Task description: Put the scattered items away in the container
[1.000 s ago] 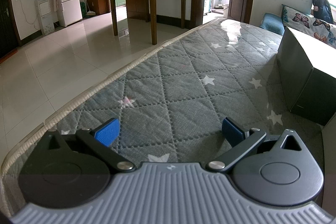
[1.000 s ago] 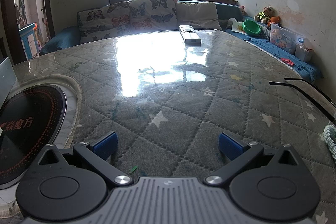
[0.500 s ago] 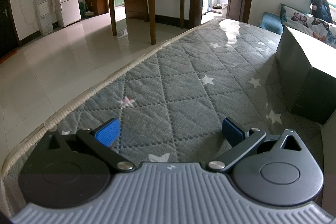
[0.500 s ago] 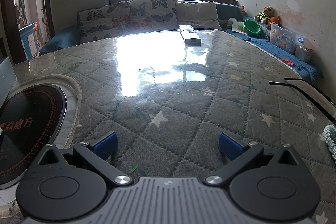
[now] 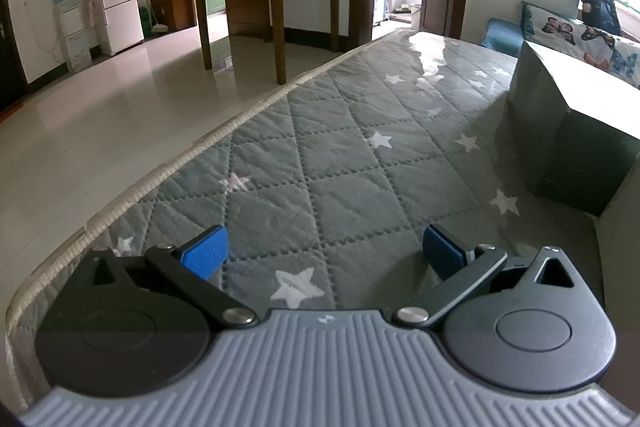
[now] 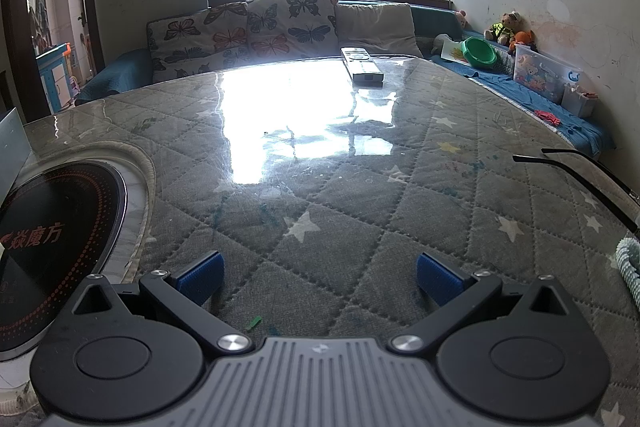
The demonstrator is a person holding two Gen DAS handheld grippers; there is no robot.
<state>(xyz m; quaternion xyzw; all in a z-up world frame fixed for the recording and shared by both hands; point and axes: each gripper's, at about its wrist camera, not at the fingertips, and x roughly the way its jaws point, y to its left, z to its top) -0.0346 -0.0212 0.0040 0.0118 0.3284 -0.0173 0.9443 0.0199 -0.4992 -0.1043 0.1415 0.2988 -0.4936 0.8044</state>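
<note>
container (image 5: pixel 560 131) first: the dark green box sits on the quilted star-print table cover (image 5: pixel 360 163), off to the right of the left gripper (image 5: pixel 324 251) and near it, its inside hidden from this angle. left gripper is low over the cover, blue pads spread wide with nothing between them. over on the other side, the right gripper (image 6: pixel 318 273) is spread just as wide and empty too, hovering over bare cover with only a small green scrap (image 6: pixel 253 323) just ahead of it. further out there is the work: a remote control (image 6: pixel 362 65) lying at the far edge of the table near the butterfly cushions (image 6: pixel 256 27), a pair of black glasses (image 6: pixel 580 179) off to the right, and a pale green coiled thing (image 6: pixel 628 263) at the right border, too cut off to name. a round induction hob (image 6: pixel 52 239) is set into the table on the left. judging by this, nothing is picked up yet, the scattered items all lie out on the table, and the whole tidy looks left to do.
</note>
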